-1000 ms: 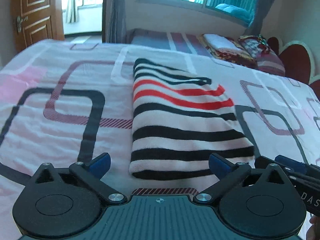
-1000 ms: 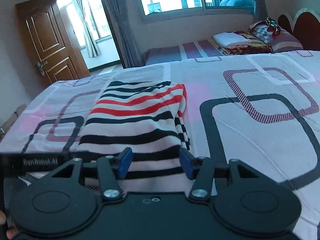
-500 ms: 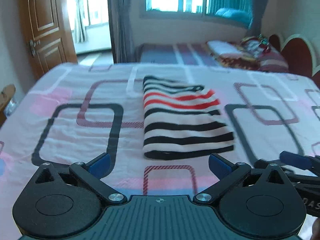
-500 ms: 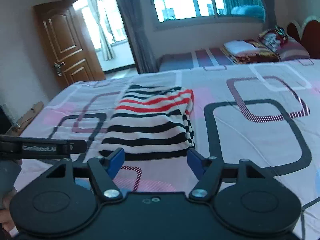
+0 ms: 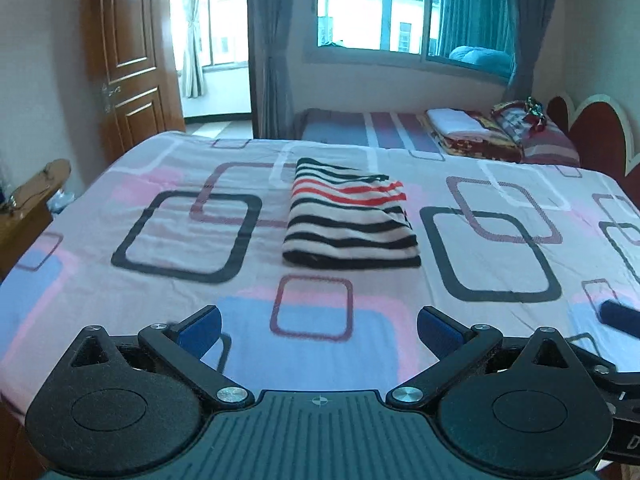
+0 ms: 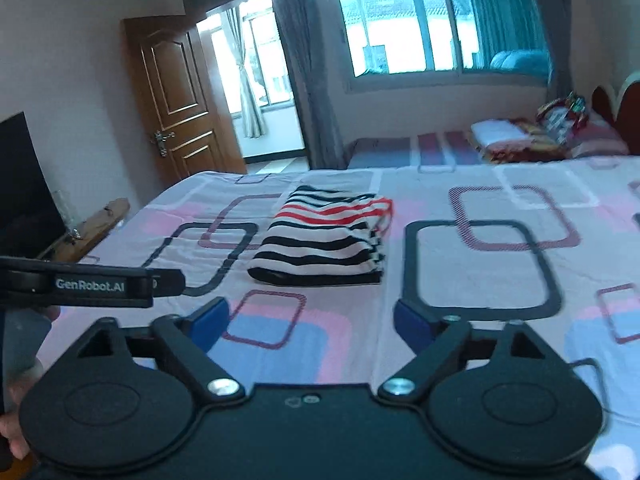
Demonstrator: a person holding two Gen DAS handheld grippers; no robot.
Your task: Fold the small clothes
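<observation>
The striped garment [image 5: 349,219] is lying folded on the bed [image 5: 500,272], well ahead of both pairs of fingers. The left gripper [image 5: 319,326] and right gripper [image 6: 310,320] are hovering with fingers spread, gripping nothing.

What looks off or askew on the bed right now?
Nothing stands out. The striped garment lies folded in a neat rectangle on the bedsheet, apart from both open grippers, left gripper and right gripper.
</observation>
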